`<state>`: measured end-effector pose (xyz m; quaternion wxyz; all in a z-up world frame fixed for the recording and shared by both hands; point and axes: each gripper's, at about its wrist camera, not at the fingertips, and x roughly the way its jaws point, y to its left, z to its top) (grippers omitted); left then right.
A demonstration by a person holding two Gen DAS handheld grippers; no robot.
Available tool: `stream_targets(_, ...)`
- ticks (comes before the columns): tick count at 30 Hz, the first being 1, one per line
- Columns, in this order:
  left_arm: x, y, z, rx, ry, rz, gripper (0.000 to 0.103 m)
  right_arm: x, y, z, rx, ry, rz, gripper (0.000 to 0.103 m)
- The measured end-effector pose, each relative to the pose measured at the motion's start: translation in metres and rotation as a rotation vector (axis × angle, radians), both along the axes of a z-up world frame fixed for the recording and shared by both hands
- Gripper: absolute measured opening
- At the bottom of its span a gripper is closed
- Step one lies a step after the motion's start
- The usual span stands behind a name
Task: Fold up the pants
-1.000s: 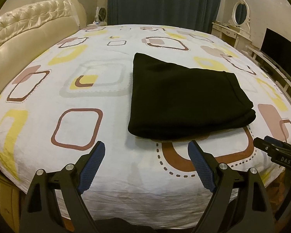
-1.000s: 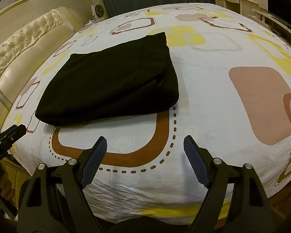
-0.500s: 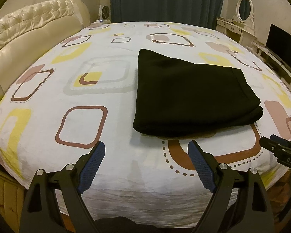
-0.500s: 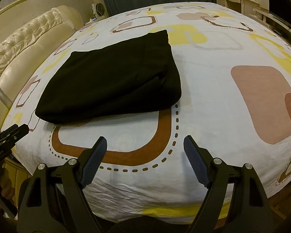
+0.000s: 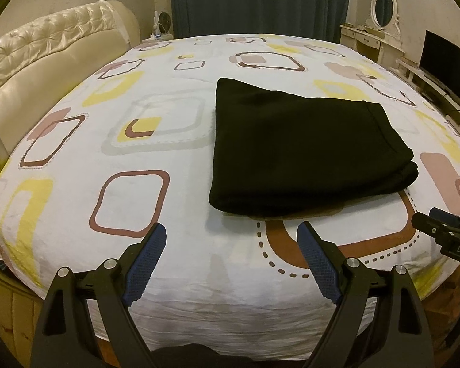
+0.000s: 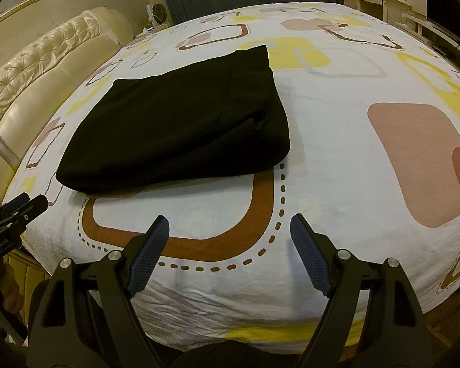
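Your left gripper point(image 5: 231, 257) sits low in the left wrist frame with its jaws spread wide and nothing between them. Your right gripper point(image 6: 229, 251) is the same, wide and empty, over the sheet's brown dashed loop. The black pants point(image 5: 303, 150) lie folded into a compact stack on the bed point(image 5: 76, 190), right of centre in that frame, apart from both grippers. How many layers the stack has is hard to make out in the dark cloth.

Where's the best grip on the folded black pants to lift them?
Probably the thick rounded near edge of the folded black fabric pants, approached low from the bed's front. Layers stack there, and both open grippers, left and right, already face it.
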<state>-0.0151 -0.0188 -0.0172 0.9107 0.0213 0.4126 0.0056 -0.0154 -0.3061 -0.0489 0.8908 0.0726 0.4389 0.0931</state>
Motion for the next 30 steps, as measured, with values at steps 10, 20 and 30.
stream_targets(10, 0.001, 0.001, -0.001, 0.004, 0.005, 0.008, 0.086, 0.001, 0.001, -0.001, -0.002, 0.004, 0.006, 0.081)
stream_targets(20, -0.001, -0.002, 0.001, 0.014, -0.012, -0.012, 0.086, 0.003, 0.0, -0.002, -0.004, 0.009, 0.014, 0.081)
stream_targets(30, -0.001, -0.019, 0.005, 0.111, -0.009, 0.02, 0.089, 0.004, -0.001, -0.002, 0.0, 0.012, 0.024, 0.081)
